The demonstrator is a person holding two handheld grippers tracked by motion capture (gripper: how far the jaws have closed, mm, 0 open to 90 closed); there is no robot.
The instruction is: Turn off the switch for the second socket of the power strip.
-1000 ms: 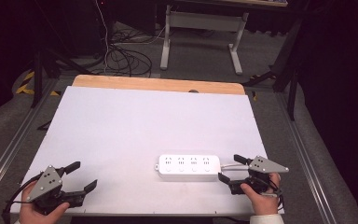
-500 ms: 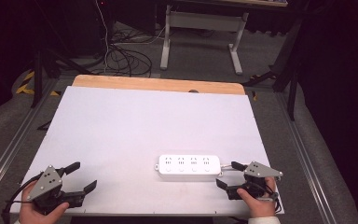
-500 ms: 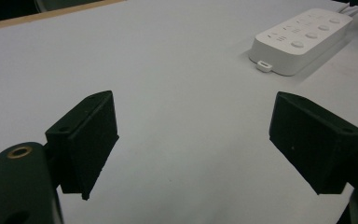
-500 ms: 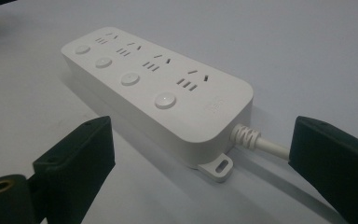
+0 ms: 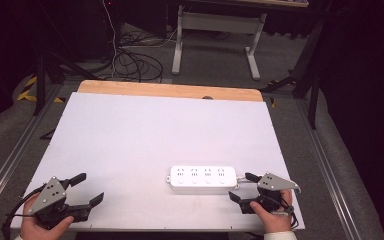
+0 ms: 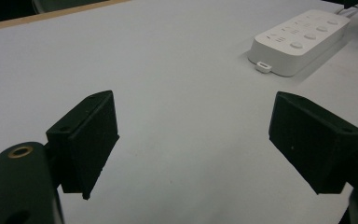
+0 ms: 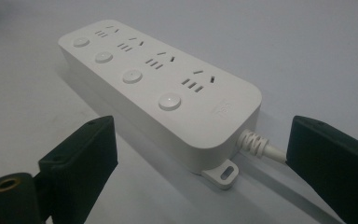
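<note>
Power strip (image 5: 203, 179), white with four sockets and four round buttons, lay flat near my worktop's (image 5: 145, 135) front edge; its faint embossed mark was unreadable. My right tool (image 5: 241, 188) gaped wide at its cord end, untouching. My left tool (image 5: 87, 188) gaped wide, well apart.

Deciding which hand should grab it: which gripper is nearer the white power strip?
Right. The right gripper sits just off the white four-socket plastic power strip's cable end; the left gripper is far away near the table's corner.
</note>
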